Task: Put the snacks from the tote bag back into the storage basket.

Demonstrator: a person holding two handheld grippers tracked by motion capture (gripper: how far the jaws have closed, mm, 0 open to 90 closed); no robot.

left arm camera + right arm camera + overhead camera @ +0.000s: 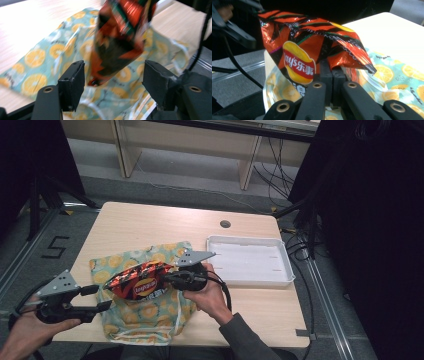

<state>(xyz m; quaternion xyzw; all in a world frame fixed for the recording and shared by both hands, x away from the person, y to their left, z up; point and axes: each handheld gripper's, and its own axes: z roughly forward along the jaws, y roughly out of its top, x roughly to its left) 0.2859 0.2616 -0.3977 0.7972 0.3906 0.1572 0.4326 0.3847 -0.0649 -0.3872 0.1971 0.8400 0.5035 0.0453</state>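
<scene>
A red and black chip bag hangs in the air over a cloth bag. The cloth bag is light green with orange slices printed on it, and it lies on the near part of a wooden table.

The right gripper pinches the chip bag by its right end. In the right gripper view, the two black jaws are pressed together on the shiny edge of the chip bag. The yellow and red logo on the chip bag faces this camera. A hand holds this gripper from below.

From the high view, the chip bag lies longways from left to right. Its free end points left, toward the left gripper. It sags a little, with that left end lower than the held end.

The left gripper sits at the near left edge of the table, just beside the cloth bag. Its jaws are spread wide and hold nothing. In the left gripper view, the low corner of the chip bag hangs between the two jaws but farther off, and the cloth bag lies under it. That picture is blurry.

A white tray sits on the right side of the table, apart from the cloth bag.
</scene>
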